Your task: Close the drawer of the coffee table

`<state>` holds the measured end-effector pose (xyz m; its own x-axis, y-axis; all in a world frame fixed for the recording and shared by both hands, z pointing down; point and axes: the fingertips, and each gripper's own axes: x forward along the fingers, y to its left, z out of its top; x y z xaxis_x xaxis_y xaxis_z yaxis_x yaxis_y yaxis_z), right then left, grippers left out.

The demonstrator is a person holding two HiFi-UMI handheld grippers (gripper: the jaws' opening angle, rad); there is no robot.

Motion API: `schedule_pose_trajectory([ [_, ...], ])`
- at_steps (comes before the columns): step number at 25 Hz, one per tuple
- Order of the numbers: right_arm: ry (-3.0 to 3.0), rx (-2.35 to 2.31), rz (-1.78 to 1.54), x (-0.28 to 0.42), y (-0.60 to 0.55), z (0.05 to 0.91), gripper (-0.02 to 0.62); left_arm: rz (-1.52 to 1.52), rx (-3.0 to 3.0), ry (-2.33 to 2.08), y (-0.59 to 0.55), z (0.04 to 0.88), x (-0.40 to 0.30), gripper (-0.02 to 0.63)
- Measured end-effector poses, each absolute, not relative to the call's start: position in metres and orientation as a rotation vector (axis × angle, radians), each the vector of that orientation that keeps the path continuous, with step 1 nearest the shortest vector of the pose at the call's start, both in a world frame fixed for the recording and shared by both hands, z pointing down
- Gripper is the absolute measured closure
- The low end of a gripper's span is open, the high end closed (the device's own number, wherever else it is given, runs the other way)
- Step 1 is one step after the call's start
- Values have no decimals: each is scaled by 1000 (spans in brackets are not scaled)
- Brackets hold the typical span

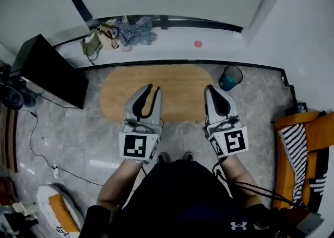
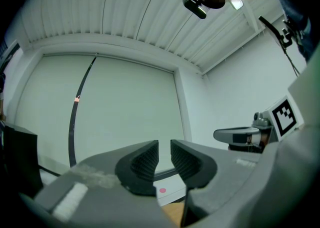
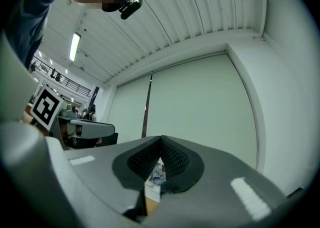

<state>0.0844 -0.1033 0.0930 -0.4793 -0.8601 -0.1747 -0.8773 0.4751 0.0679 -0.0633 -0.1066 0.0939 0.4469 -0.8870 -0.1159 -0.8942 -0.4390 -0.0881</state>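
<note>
Both forearms held forward side by side. Left gripper [image 1: 151, 92] jaws slightly apart, nothing between. Right gripper [image 1: 218, 96] jaws pressed together, empty.

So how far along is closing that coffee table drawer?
Nothing looks done yet: from above only the wooden top of the coffee table shows, no drawer, so its state can't be told. Nothing is in hand: the left gripper is open and empty, the right gripper shut and empty, both over the table. Reaching and pushing the drawer probably remains.
</note>
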Motion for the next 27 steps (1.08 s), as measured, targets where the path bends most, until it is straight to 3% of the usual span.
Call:
schedule_pose_trajectory([
  [27, 2602, -1527, 206, 86, -100, 97, 594, 49, -2554, 1596, -104, 102, -64, 523],
])
